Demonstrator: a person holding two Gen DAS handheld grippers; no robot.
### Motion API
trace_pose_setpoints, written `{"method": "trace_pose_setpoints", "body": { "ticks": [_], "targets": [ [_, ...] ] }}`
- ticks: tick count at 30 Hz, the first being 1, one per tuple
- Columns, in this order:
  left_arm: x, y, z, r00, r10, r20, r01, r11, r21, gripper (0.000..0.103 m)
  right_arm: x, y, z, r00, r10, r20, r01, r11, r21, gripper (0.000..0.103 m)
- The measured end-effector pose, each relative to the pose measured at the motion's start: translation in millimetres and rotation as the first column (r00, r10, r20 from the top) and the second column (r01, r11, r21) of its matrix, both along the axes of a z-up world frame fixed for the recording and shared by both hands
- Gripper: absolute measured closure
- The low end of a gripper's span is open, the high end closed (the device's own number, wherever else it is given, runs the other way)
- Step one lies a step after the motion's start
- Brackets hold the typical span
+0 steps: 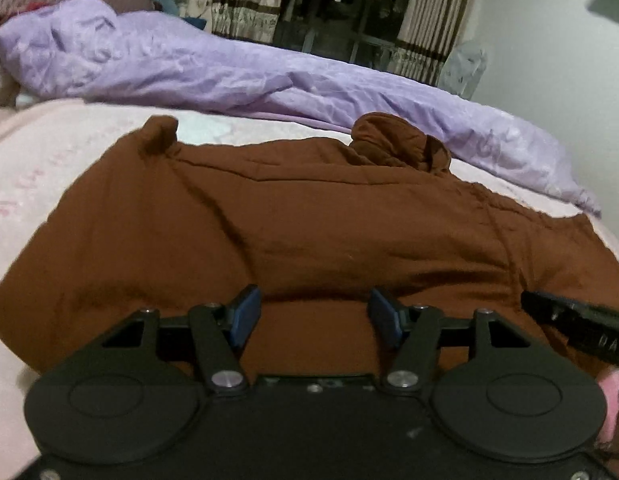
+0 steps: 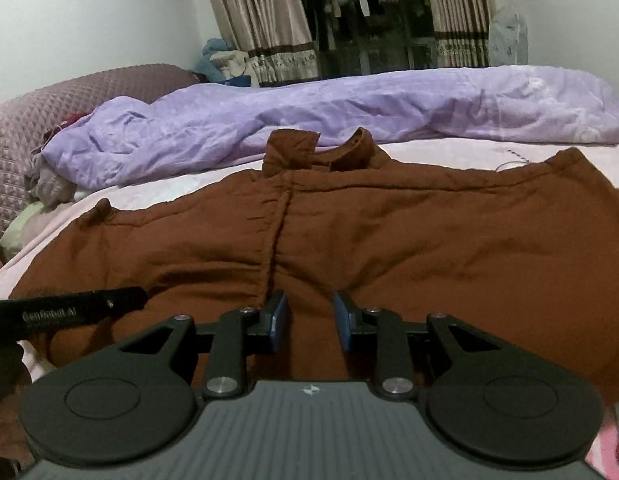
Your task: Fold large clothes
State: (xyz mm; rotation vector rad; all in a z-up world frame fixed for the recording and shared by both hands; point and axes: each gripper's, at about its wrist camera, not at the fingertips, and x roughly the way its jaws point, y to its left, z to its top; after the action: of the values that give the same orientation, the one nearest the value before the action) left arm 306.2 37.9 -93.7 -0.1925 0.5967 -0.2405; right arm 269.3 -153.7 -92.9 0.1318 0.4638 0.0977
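Observation:
A large brown garment (image 1: 293, 232) lies spread on the pale pink bed sheet (image 1: 49, 168), collar toward the far side. It also shows in the right wrist view (image 2: 369, 240), with its collar (image 2: 293, 152) folded up. My left gripper (image 1: 315, 316) is open and empty, just above the garment's near hem. My right gripper (image 2: 310, 320) is open and empty, over the near hem beside a vertical seam. The right gripper's body shows at the right edge of the left wrist view (image 1: 577, 324). The left gripper's body shows at the left edge of the right wrist view (image 2: 69, 310).
A crumpled lilac duvet (image 1: 229, 72) lies along the far side of the bed (image 2: 349, 108). A mauve quilted headboard (image 2: 69, 92) stands at the left. Curtains (image 2: 265, 20) and a window with hanging clothes are behind. A white fan (image 2: 507, 38) stands at the back right.

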Motion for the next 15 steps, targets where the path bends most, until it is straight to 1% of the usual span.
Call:
{"method": "trace_pose_setpoints", "body": {
  "ticks": [3,5,7,9,11,13,15],
  "targets": [
    [-0.7,0.0,1.3,1.0,-0.007,0.003,0.007,1.0,0.017,0.04,-1.6,0.6,-2.7,1.0,0.004,0.008,-0.004,1.0,-0.002,0.071],
    [-2.9,-1.8,4.3,1.0,-0.005,0.01,0.005,1.0,0.018,0.042,-4.4,-1.2,1.6,1.0,0.005,0.005,-0.005,1.0,0.005,0.071],
    [-9.7,0.2,14.0,1.0,0.002,0.014,-0.002,1.0,0.012,0.042,-11.4,-5.6,9.5,1.0,-0.014,0.006,0.014,1.0,0.018,0.071],
    [-23.9,2.1,24.2,0.999,0.015,0.042,-0.016,0.999,0.028,0.042,-25.7,-13.5,19.2,0.998,-0.063,0.029,0.063,0.998,-0.003,0.071],
    [-38.0,4.5,31.0,0.997,0.03,0.071,-0.035,0.996,0.079,0.041,-40.9,-24.2,27.5,0.987,-0.144,0.067,0.148,0.987,-0.055,0.07],
    [-47.7,9.6,32.5,0.994,0.057,0.089,-0.067,0.991,0.113,0.041,-54.5,-41.7,33.5,0.965,-0.24,0.107,0.25,0.964,-0.093,0.066],
    [-49.7,19.0,30.3,0.994,0.075,0.08,-0.084,0.991,0.108,0.041,-62.6,-66.0,35.9,0.941,-0.317,0.118,0.328,0.94,-0.09,0.066]
  ]
}}
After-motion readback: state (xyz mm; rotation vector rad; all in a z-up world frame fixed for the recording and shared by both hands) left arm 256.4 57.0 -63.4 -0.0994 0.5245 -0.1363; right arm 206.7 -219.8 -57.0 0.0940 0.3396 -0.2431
